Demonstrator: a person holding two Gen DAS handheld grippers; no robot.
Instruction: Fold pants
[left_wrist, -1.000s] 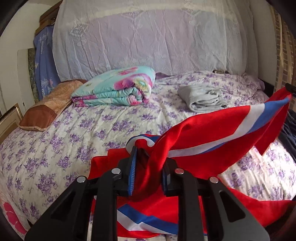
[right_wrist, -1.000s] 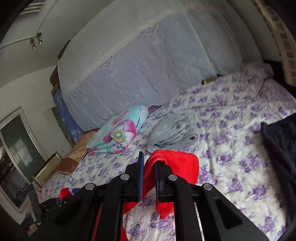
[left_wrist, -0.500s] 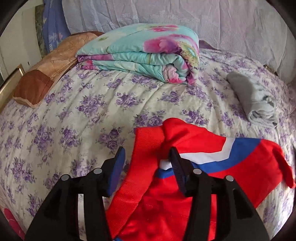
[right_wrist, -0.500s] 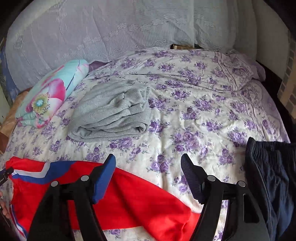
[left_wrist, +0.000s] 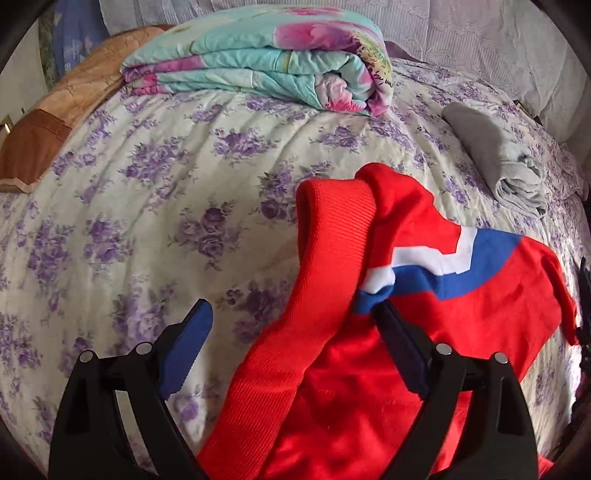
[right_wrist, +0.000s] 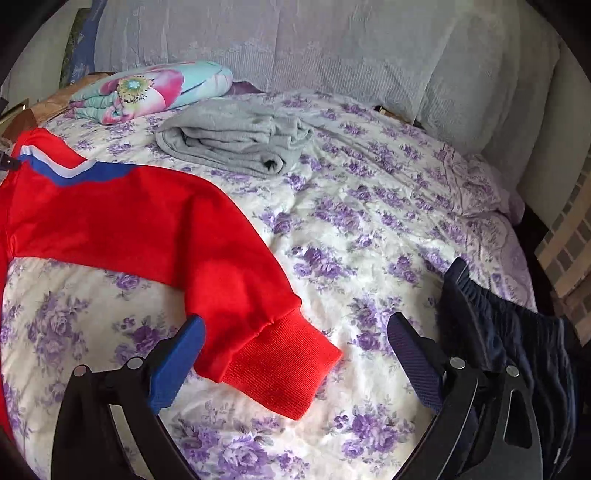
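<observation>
Red pants (right_wrist: 122, 221) lay spread across the left half of the frame on a floral bedspread (right_wrist: 369, 229). Both the left gripper (left_wrist: 295, 332) and right gripper (right_wrist: 295, 343) stood wide apart, holding nothing.

Both wrist views low over bed (left_wrist: 155, 192), facing headboard; share red pants (right_wrist: 122, 218).

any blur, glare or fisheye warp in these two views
Left wrist view: strong fisheye bulge in the bedspread, dark corner vignette; red pants sharp, evenly daylit. Right wrist view: same warp, bedspread whites near the red cuff slightly washed out, no motion blur.
</observation>
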